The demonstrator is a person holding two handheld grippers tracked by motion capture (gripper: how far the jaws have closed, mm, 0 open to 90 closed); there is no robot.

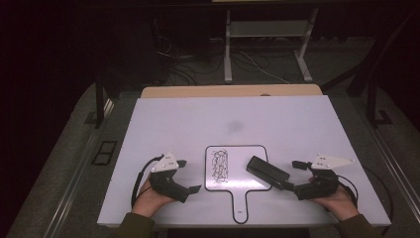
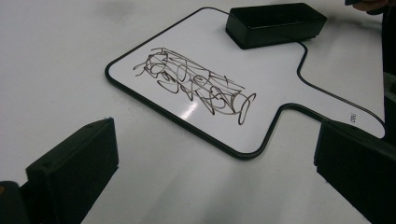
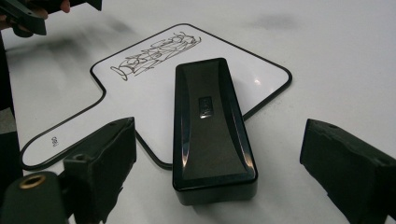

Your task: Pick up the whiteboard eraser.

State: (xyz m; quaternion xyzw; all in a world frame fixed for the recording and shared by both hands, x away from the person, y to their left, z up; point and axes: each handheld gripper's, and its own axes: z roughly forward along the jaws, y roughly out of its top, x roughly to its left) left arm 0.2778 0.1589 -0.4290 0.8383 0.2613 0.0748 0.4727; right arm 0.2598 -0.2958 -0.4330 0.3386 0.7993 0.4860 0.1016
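A black eraser (image 3: 211, 130) is lying across the right edge of a scribbled paddle-shaped whiteboard (image 1: 233, 174) on the white table (image 1: 297, 124), as the right gripper (image 3: 219, 172) is straddling its near end, jaws apart; the left gripper (image 1: 190, 184) is resting nearby, jaws wide.

High view: room dark, floor and far frames barely readable; white table (image 1: 277, 124) lit from above, evenly bright, faint grey smudge mid-surface. Picture soft, low detail.

Left gripper view: sharp on the scribbled whiteboard (image 2: 280, 88) ahead of the jaws; small glare patch beneath the scribble. Near jaws dark, slightly soft.

Right gripper view: glossy black eraser (image 3: 210, 126) between the jaws carries highlight streaks along its edges, soft shadow at its base.
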